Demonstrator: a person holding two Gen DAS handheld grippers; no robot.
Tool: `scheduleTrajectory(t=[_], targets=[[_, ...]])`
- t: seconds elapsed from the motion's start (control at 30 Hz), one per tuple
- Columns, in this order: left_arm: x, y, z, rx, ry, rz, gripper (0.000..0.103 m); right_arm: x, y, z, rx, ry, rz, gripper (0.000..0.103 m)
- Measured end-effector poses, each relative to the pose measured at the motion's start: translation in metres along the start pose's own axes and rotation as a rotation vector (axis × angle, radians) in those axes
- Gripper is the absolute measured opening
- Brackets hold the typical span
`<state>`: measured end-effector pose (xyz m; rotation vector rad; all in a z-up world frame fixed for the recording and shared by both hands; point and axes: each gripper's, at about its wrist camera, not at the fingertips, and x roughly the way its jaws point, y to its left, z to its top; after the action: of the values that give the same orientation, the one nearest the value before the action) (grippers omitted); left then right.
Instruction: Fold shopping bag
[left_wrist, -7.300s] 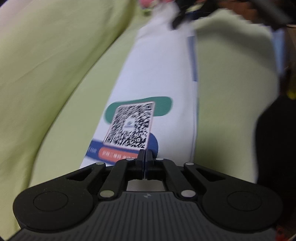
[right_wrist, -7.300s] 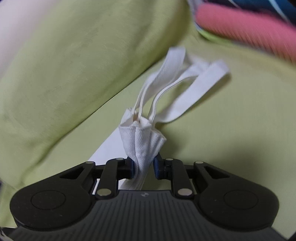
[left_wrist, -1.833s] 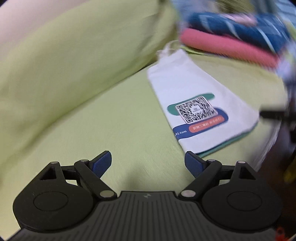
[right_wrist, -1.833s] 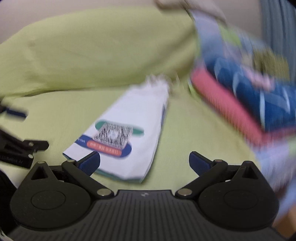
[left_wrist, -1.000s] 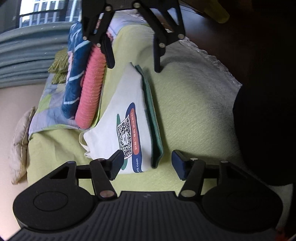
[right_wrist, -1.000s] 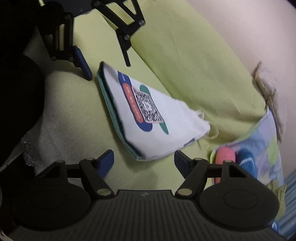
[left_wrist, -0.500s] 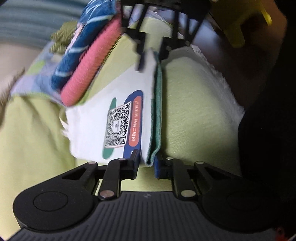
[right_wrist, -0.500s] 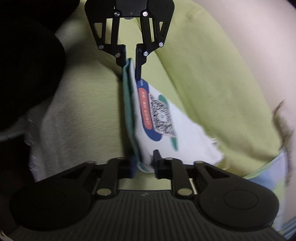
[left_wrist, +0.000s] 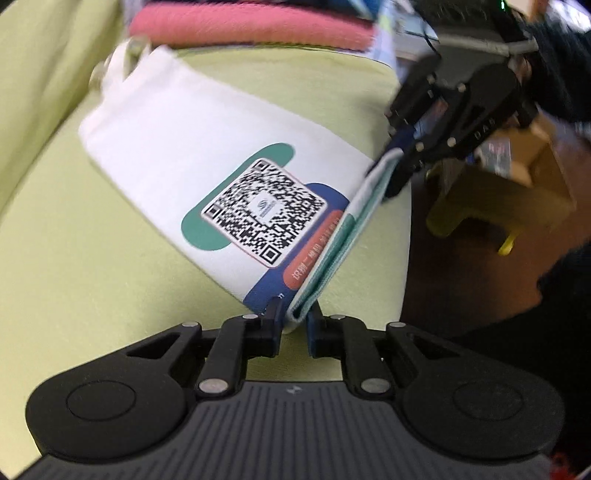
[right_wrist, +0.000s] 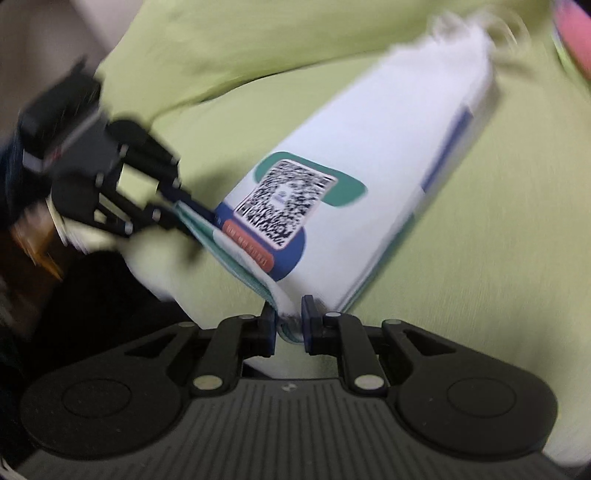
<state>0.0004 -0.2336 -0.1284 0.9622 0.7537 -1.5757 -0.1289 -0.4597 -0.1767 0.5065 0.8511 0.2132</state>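
Observation:
The white shopping bag (left_wrist: 192, 144) lies folded on a green sofa seat, with a QR code and teal and blue print on top. My left gripper (left_wrist: 294, 320) is shut on one near corner of its layered bottom edge. My right gripper (right_wrist: 288, 320) is shut on the other corner of that edge. In the left wrist view the right gripper (left_wrist: 397, 162) shows at the far end of the same edge. The left gripper (right_wrist: 177, 206) appears in the right wrist view, clamped on the bag (right_wrist: 388, 147). The edge is raised a little off the seat. The handles (left_wrist: 114, 62) bunch at the far end.
A green back cushion (right_wrist: 240, 44) rises behind the seat (left_wrist: 92, 240). Folded pink and blue cloth (left_wrist: 251, 22) is stacked beyond the bag's far end. A white lace cover edge (right_wrist: 155, 266) hangs at the sofa front. A yellow stool (left_wrist: 491, 199) stands on the dark floor.
Both grippers have shut on the two corners of the bag's bottom edge and lifted it a little. Before that they let go of the bag and swung round to this edge.

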Motion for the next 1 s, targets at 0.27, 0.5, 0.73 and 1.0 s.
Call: scheduleTrajectory(t=[0.27, 0.5, 0.73, 1.0], targets=[[-0.007, 0.019, -0.008, -0.203, -0.036, -0.021, 0.018, 0.004, -0.046, 0.011, 0.427, 0.078, 0.105, 0.008], [-0.038, -0.018, -0.002, -0.043, -0.084, 0.216, 0.012, 0.009, -0.061, 0.018, 0.569, 0.141, 0.094, 0.007], [-0.017, -0.049, 0.021, 0.131, -0.121, 0.234, 0.012, 0.011, -0.061, 0.032, 0.609, 0.201, 0.047, 0.007], [0.013, -0.032, 0.014, -0.019, -0.087, 0.240, 0.014, 0.001, -0.043, 0.017, 0.620, 0.147, 0.002, 0.007]])
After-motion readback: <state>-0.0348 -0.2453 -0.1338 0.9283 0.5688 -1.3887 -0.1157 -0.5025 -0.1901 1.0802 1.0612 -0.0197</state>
